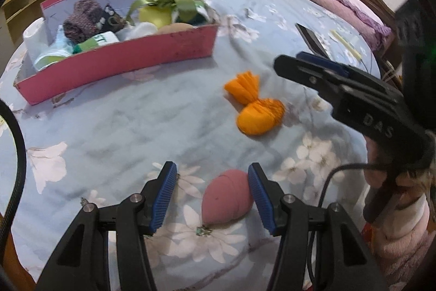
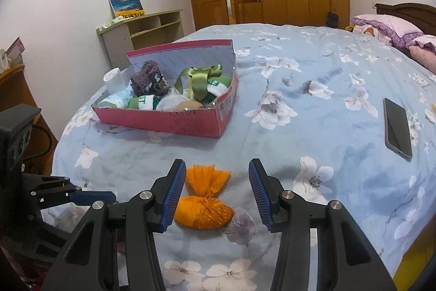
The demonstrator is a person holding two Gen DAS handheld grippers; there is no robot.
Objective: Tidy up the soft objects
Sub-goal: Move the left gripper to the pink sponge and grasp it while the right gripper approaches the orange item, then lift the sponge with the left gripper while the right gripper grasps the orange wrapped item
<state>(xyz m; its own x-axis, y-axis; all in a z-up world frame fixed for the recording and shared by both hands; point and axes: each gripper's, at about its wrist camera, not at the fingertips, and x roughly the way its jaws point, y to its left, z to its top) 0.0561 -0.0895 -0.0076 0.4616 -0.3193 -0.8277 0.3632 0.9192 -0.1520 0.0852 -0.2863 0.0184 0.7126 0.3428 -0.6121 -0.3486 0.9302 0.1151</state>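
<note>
**Two open hand-held grippers over soft items on the bed**

Nearest the left wrist camera, the left hand-held gripper (image 1: pixel 211 199) has its blue pads apart around a dusty-pink egg-shaped sponge (image 1: pixel 224 199) — the right pad looks just at its side. To the right, the right hand-held gripper (image 2: pixel 218 194) is also spread, straddling an orange pleated fabric pouch (image 2: pixel 204 205) without clamping it. Both lie on the blue floral bedsheet (image 2: pixel 313 67). Beyond, the pink cardboard box (image 2: pixel 174 123) holds socks and a green ribbon — a dark smartphone (image 2: pixel 397 126) lies far right.
</note>
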